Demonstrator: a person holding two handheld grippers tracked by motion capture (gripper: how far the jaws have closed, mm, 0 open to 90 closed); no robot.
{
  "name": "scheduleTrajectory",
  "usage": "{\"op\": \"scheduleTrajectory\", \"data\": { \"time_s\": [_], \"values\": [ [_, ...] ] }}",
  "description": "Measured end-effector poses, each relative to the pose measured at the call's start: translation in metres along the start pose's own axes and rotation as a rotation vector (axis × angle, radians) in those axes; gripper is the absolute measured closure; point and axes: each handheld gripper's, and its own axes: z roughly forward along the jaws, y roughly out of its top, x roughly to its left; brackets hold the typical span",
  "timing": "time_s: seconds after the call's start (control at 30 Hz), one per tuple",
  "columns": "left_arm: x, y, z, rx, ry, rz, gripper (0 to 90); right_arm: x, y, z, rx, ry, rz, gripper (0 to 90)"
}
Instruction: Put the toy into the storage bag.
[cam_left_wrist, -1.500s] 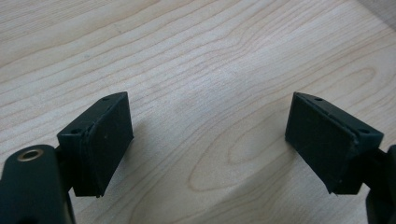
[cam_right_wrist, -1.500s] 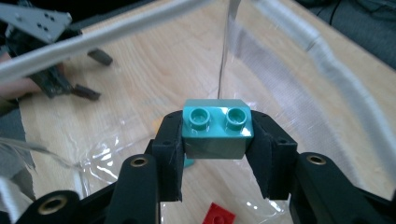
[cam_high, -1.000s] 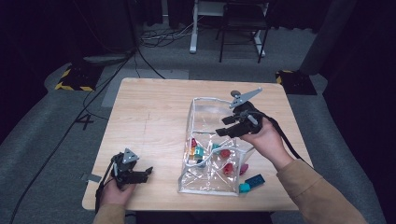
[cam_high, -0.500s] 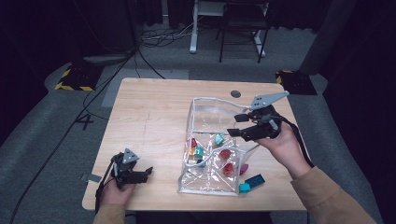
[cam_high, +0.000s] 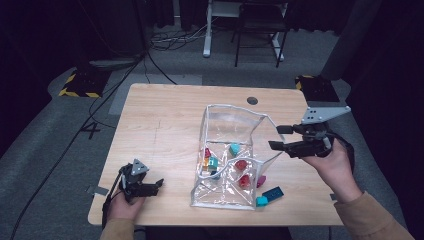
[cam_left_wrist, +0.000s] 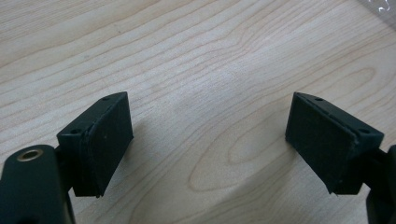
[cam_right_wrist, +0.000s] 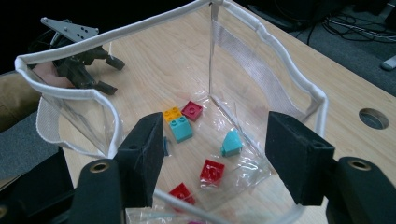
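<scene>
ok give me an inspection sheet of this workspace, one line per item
surface: wooden table with a round hole at the far edge
job's things: clear bag standing open, coloured bricks inside; two blue bricks on the table by its near right corner
clutter: nothing seen
grippers: left gripper open, low over bare wood; right gripper open, held at the bag's right rim
cables: several on the floor beyond the table
surroundings: grey carpet, chair legs, hazard-striped plates
</scene>
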Motion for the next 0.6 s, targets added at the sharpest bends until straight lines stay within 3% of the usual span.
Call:
{"op": "scheduleTrajectory", "data": {
  "time_s": [0.2, 0.6],
  "values": [
    [0.000, 0.000, 0.000, 0.002, -0.002, 0.000, 15.2, 0.003, -0.010, -0.017, -0.005, -0.019, -0.009, 37.6],
    [0.000, 0.000, 0.000, -0.001, 0.002, 0.001, 15.1, 0.001, -0.032, -0.042, -0.013, -0.066, 0.032, 37.2]
  ]
}}
